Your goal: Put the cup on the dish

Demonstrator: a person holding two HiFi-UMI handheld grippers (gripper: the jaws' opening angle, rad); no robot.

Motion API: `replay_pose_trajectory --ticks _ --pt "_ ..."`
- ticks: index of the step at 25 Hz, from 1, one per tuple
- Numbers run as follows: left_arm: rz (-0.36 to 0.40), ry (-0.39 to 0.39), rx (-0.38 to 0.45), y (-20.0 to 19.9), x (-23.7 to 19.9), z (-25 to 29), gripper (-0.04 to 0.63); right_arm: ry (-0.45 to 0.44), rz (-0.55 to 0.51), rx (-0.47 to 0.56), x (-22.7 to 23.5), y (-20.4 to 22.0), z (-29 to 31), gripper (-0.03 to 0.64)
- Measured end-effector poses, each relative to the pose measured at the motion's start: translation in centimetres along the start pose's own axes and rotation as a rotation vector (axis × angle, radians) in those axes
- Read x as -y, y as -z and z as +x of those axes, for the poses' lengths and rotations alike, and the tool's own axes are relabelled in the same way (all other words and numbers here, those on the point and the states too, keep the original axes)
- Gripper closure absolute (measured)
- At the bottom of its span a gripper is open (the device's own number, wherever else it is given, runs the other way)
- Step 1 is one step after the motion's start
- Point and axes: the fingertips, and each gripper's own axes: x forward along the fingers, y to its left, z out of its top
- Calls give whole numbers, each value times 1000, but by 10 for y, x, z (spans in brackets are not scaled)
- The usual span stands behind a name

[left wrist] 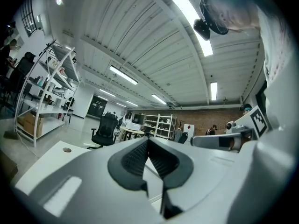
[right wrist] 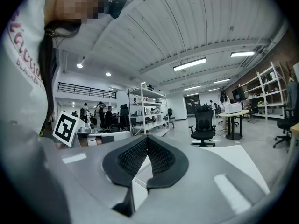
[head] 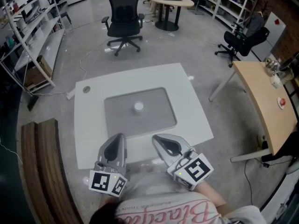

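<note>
Bright, even indoor light from long white ceiling strip lights (left wrist: pixel 191 17). Only faint, soft shadows on the white square table (head: pixel 140 76). Mild sheen on the grey concrete floor (head: pixel 88 41). Heavy fisheye bending and black corners in both gripper views. Slightly soft close up on the grey left gripper (left wrist: pixel 148 140).
</note>
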Motion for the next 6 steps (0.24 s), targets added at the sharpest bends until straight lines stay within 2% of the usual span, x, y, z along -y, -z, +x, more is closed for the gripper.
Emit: replay_pose_trajectory --ticks 6 --pt "-10 8 -18 5 0 2 595 15 17 -2 2 -1 0 617"
